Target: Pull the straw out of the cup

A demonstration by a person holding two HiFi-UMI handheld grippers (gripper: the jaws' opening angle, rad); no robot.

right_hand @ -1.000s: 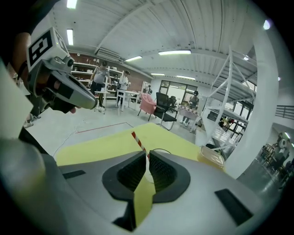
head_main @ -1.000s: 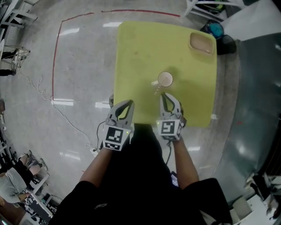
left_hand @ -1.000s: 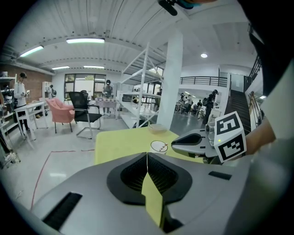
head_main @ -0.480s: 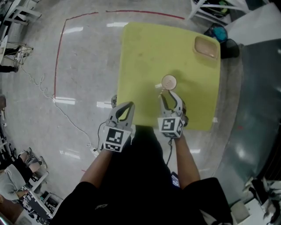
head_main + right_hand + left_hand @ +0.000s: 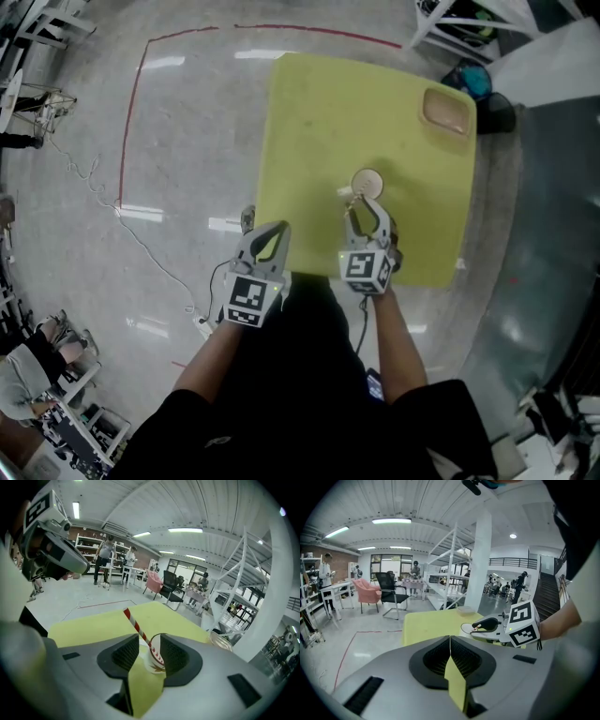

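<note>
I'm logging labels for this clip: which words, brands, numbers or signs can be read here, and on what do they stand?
No words, brands or numbers can be read in any view.
Cup: a brownish printed motif, no legible lettering.
Straw: red and white stripes only.
Left marker cube: black-and-white square code, no text.
Right marker cube: the same kind of code, no text.

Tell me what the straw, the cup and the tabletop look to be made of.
Straw: probably paper; matte, with red-and-white spiral stripes.
Cup: likely paper; matte white wall with a printed motif.
Tabletop: yellow-green, flat and matte with no glare. It could be a mat or a painted board; the look leaves that open.
</note>
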